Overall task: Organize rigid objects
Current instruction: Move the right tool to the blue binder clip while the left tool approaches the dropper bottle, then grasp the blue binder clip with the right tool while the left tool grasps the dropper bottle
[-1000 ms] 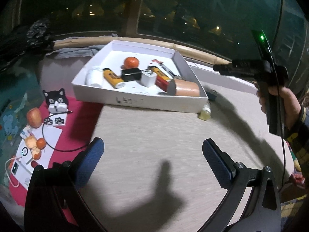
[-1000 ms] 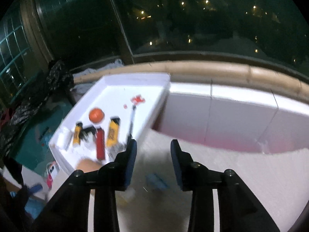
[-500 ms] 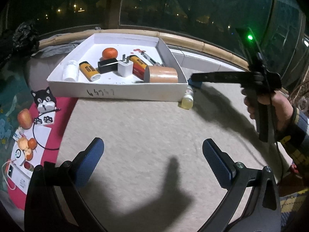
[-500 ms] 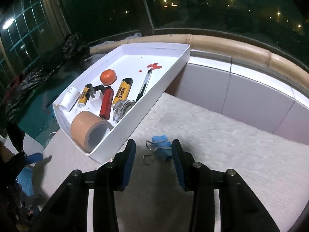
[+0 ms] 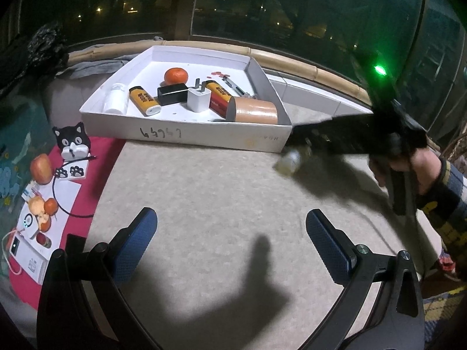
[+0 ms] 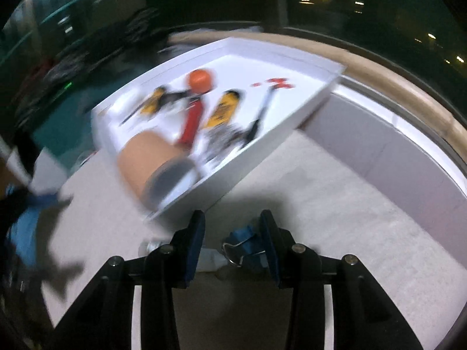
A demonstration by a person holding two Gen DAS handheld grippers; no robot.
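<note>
A white tray (image 5: 210, 138) sits far on the beige surface (image 5: 204, 204), holding a tape roll (image 5: 255, 112), an orange (image 5: 175, 75) and batteries. The left gripper (image 5: 230, 239) hovers nearer, jaws wide apart and empty. The right gripper (image 6: 232, 242) stands part open around a blue binder clip (image 6: 243, 240) just right of the tray's near corner, its pads not visibly pressing it; a small bottle (image 5: 289, 160) lies beside.

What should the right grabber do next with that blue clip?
Probably ease down a little and close. The blue binder clip lies on the table between the right gripper's open fingers, just outside the white tray, so pinching it looks like the next step before lifting it in.
</note>
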